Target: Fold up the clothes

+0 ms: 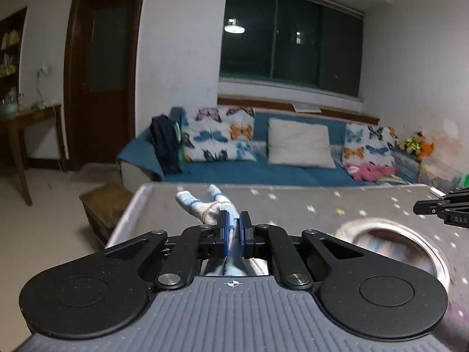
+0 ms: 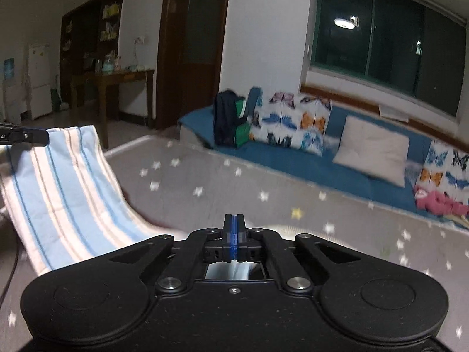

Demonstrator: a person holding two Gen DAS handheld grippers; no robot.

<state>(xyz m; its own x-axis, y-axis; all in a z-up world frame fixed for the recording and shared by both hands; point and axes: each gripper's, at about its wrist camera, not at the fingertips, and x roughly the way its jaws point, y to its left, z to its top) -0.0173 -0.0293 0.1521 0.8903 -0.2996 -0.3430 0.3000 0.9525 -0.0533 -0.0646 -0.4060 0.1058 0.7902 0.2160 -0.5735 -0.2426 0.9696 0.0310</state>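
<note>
My left gripper point(image 1: 233, 228) is shut on a light-blue and cream striped cloth point(image 1: 205, 206), whose bunched corner pokes out past the blue pads above the grey star-print table point(image 1: 293, 205). In the right wrist view the same cloth point(image 2: 67, 193) hangs lifted at the left, held at its top by the left gripper point(image 2: 26, 137). My right gripper point(image 2: 233, 234) is shut, its blue pads pressed together; a sliver of pale fabric shows beneath them, and I cannot tell whether it is pinched. Its tip shows at the right edge of the left wrist view point(image 1: 439, 209).
A metal basin point(image 1: 395, 246) sits on the table at the right. Beyond the table is a blue sofa point(image 1: 263, 173) with butterfly cushions point(image 1: 219, 135), a backpack point(image 1: 165, 146) and pink clothing point(image 1: 369, 171). A wooden stool point(image 1: 105, 202) stands by the table's left corner.
</note>
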